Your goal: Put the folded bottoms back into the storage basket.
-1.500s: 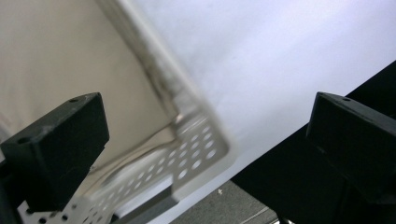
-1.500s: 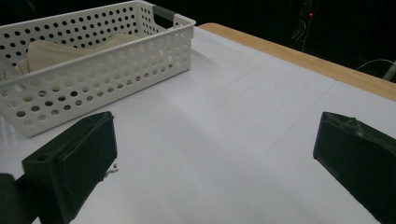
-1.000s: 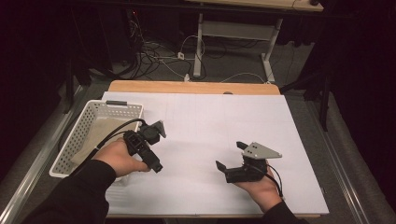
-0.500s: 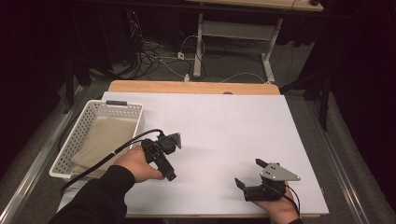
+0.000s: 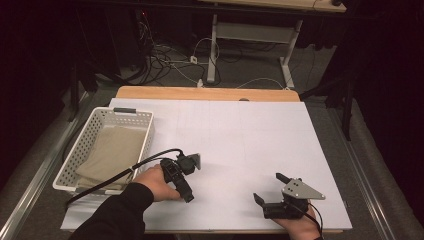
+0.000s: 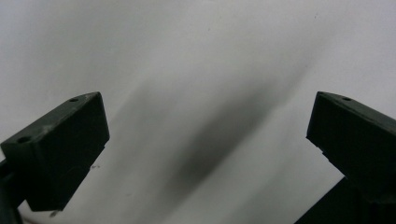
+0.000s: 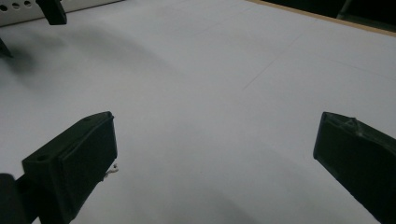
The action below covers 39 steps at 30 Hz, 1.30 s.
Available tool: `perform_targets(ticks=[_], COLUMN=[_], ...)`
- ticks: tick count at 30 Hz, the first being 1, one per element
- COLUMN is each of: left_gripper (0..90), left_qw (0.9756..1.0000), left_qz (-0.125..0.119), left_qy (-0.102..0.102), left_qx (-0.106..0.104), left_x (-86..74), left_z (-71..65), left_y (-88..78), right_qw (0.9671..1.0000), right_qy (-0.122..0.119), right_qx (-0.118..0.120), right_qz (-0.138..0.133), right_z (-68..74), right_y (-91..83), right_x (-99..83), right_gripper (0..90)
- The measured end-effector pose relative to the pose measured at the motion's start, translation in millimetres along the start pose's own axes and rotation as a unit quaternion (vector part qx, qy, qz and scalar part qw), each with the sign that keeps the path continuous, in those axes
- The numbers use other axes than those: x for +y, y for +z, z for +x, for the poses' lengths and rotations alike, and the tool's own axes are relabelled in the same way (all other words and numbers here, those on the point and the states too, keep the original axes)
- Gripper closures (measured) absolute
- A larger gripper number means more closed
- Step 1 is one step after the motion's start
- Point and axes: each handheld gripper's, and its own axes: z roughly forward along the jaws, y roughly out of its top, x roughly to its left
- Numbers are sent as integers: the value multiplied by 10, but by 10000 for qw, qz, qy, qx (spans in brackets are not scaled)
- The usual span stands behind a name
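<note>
Left hand-held gripper (image 5: 186, 181): jaws spread, holding nothing; over the last second it is drawing away from the basket (image 5: 82, 150) toward the near edge of the worktop (image 5: 260, 135), and is now pointing down at bare white surface.
Right hand-held gripper (image 5: 272, 192): jaws spread, empty, also pulling back to the near right corner.
Cloth (image 5: 112, 152): lying folded inside the basket, far left, well apart from both grippers.
Judgement: cloth is stowed; both hands are retiring, task likely ending.

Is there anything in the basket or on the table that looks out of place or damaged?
Nothing stands out. The beige cloth lies flat inside the white basket, and both grippers are open over the white table sheet.
</note>
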Motion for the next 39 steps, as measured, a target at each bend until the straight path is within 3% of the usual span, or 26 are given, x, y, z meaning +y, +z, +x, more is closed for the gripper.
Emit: perform_targets(ticks=[4,8,9,11,13,14,15,18,19,22,23,24,25,26,27,28,29,30,31,32,34,35,36,37,38,39], left_gripper=[0,0,0,0,0,0,0,0,0,0,0,0,0,0,0,0,0,0,0,0,0,0,0,0,0,0], left_qw=[9986,9930,9897,9845,9746,9709,9632,9458,9343,9082,8967,8902,8772,8675,8504,8403,8278,8174,8125,8104,8159,8115,8041,8036,8070,8073], left_qz=[-530,-1181,-1431,-1755,-2236,-2390,-2683,-3243,-3558,-4166,-4407,-4537,-4785,-4959,-5246,-5406,-5594,-5741,-5806,-5831,-5749,-5813,-5911,-5907,-5857,-5858], left_qy=[32,10,23,-43,-109,-123,-160,-174,-231,-396,-402,-412,-402,-375,-372,-383,-422,-481,-523,-555,-596,-580,-589,-678,-729,-696], left_qx=[-75,-85,3,-22,-11,-12,-3,52,37,-40,-30,-15,55,88,99,96,41,34,67,132,179,154,218,261,182,144], left_x=[-65,-162,-200,-255,-329,-355,-400,-510,-572,-717,-783,-820,-883,-924,-992,-1030,-1072,-1110,-1126,-1145,-1111,-1107,-1113,-1103,-1086,-1083], left_z=[-57,-109,-123,-127,-140,-144,-153,-167,-160,-138,-131,-130,-142,-154,-175,-185,-191,-192,-195,-189,-165,-154,-142,-119,-104,-108], left_y=[45,121,144,170,185,186,190,185,183,192,198,202,210,212,217,224,241,276,308,376,451,435,417,424,434,437], right_qw=[10000,10000,10000,10000,10000,10000,10000,9999,9999,9997,9997,9996,9995,9994,9994,9991,9990,9987,9986,9984,9980,9979,9977,9975,9971,9970], right_qy=[-20,-24,-20,13,25,12,10,-2,-6,13,39,54,64,65,88,90,87,90,103,127,134,128,145,172,222,225], right_qx=[29,45,43,66,67,65,72,71,79,42,36,30,24,22,26,51,59,65,65,74,38,14,5,-16,-30,-58], right_qz=[-3,15,19,-6,-23,-37,-61,-99,-142,-229,-248,-285,-292,-326,-344,-401,-445,-488,-521,-553,-611,-640,-666,-683,-724,-735], right_z=[8,17,19,22,38,45,51,70,73,81,79,76,75,69,68,64,64,64,61,59,50,44,37,24,9,-2], right_y=[9,8,7,1,-7,-12,-13,-30,-40,-84,-101,-121,-133,-154,-167,-194,-210,-228,-248,-259,-283,-289,-291,-292,-290,-289], right_x=[-3,-10,-10,-9,-2,1,2,5,6,13,13,11,10,6,4,3,4,5,6,5,-3,-9,-14,-22,-32,-39], right_gripper=[2,2,3,2,2,2,2,2,2,3,3,2,2,2,2,2,2,2,2,2,2,2,2,2,2,2])
